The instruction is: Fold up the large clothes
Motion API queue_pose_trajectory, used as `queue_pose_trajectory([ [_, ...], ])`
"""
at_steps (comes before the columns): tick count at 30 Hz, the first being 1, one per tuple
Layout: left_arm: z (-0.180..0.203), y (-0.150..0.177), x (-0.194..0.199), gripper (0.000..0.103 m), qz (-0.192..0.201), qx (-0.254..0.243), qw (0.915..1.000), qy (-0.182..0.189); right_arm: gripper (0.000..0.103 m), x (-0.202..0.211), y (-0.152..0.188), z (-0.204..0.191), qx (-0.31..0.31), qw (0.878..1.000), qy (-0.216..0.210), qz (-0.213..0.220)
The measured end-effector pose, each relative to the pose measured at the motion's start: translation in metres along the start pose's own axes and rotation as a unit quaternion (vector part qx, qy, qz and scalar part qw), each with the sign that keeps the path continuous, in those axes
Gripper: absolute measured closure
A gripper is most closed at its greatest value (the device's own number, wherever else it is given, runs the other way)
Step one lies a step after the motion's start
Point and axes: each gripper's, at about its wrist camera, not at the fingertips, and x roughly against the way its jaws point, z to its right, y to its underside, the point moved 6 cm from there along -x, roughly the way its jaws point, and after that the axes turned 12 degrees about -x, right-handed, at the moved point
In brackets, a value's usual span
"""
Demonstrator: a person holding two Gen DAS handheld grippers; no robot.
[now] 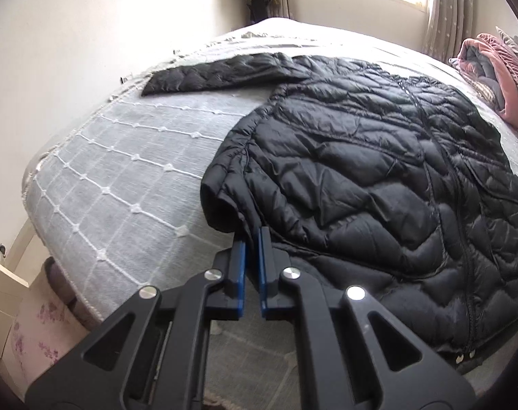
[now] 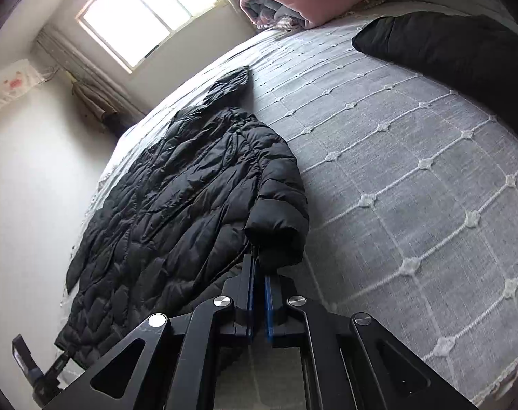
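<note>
We have barely begun: the black puffer jacket (image 1: 378, 177) lies spread flat on the bed (image 1: 122, 157), one sleeve (image 1: 211, 73) outstretched toward the far edge. Our left gripper (image 1: 252, 242) has its jaws narrowed on a folded-in cuff (image 1: 221, 205) near the bed's near edge, and our right gripper (image 2: 259, 266) likewise pinches the other cuff (image 2: 276, 235). All folds remain.

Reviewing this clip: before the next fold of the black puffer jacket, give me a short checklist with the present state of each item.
1. Left gripper pinching the black puffer jacket at its folded edge: ok.
2. Right gripper closed on the sleeve cuff: ok.
3. Jacket body lying flat on the grey bedspread: ok, only lightly wrinkled.
4. Far sleeve spread out, not yet folded in: not ok.
5. Bare bedspread beside the jacket, with the pink blanket and dark cushion lying apart from it: ok.
6. Front fully fastened: cannot tell.
</note>
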Motion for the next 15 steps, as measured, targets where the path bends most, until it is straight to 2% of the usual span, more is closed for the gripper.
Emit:
queue_pose_trajectory([
  [4,0.002,-0.001,0.012,0.095,0.008,-0.006,0.9999,0.005,0.099,0.015,-0.001,-0.006,0.051,0.998,0.022,0.037],
  [5,0.002,-0.003,0.013,0.093,0.007,-0.003,0.9999,0.008,0.098,0.019,-0.001,-0.009,0.068,0.997,0.018,0.044],
  [7,-0.002,-0.001,0.013,0.085,0.001,0.011,0.9999,0.01,0.096,0.021,0.001,-0.012,0.082,0.996,-0.015,0.025],
  [8,-0.003,0.0,0.01,0.069,-0.003,0.02,0.9997,0.012,0.096,0.019,0.002,-0.011,0.076,0.997,-0.025,0.017],
  [9,-0.005,-0.001,0.008,0.046,-0.007,0.031,0.9994,0.015,0.096,0.019,0.001,-0.005,0.062,0.998,-0.022,0.017],
  [10,-0.006,-0.002,0.007,0.038,-0.005,0.044,0.9989,0.018,0.096,0.022,0.001,0.001,0.05,0.998,-0.016,0.022],
  [11,-0.008,-0.001,0.01,0.031,0.001,0.055,0.9983,0.021,0.095,0.024,-0.004,0.007,0.033,0.999,-0.014,0.029],
  [15,-0.02,-0.004,0.021,0.029,0.024,0.095,0.9951,0.012,0.089,0.041,-0.034,0.033,-0.057,0.994,-0.037,0.084],
])
